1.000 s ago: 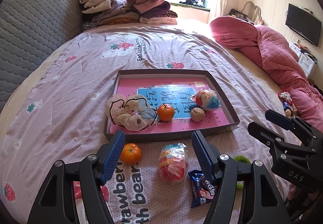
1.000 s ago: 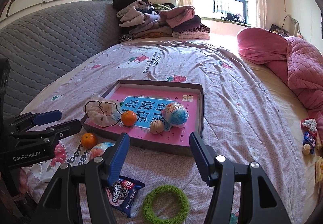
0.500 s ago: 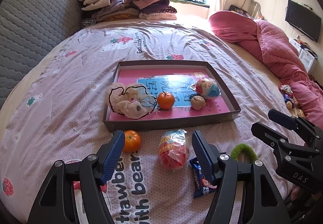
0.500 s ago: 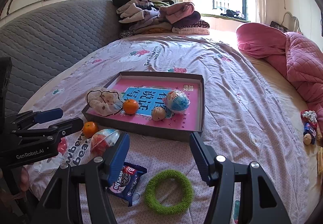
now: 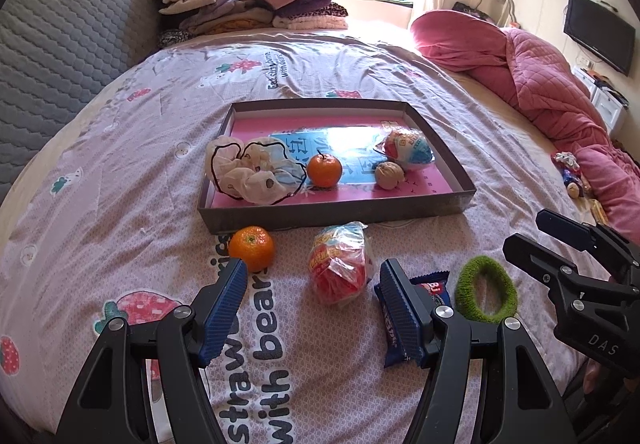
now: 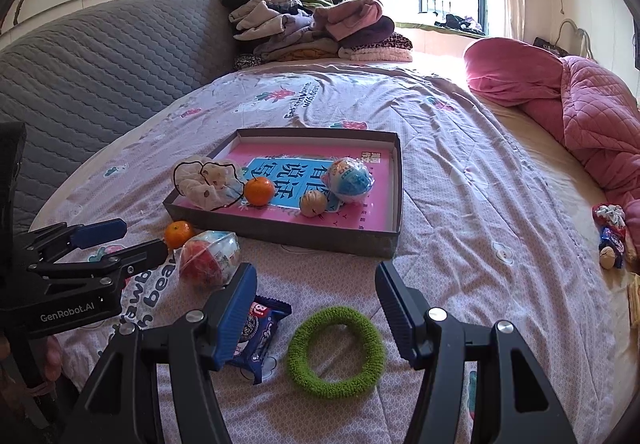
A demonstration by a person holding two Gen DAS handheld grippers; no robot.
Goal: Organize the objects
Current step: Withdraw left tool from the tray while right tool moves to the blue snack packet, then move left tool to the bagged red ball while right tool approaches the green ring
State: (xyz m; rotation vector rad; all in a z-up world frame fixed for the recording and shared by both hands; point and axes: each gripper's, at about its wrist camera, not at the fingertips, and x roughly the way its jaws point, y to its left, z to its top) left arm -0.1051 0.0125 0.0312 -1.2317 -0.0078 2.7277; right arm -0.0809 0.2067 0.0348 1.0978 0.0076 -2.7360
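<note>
Bedroom, bed (image 5: 132,147) with strawberry-print cover fills frame; one shallow box (image 5: 340,209) at centre holds one scrunchie, one tangerine, one walnut, one wrapped ball

Below box, loose: one tangerine (image 5: 252,248), one red snack bag (image 5: 338,270), one biscuit pack (image 6: 258,336), one green ring (image 6: 336,352)

Risk: tangerine rolls on soft cover if nudged; slick bag may slip

Left gripper (image 5: 310,306) wide open, empty, framing bag; right gripper (image 6: 314,306) wide open, empty, above ring
</note>
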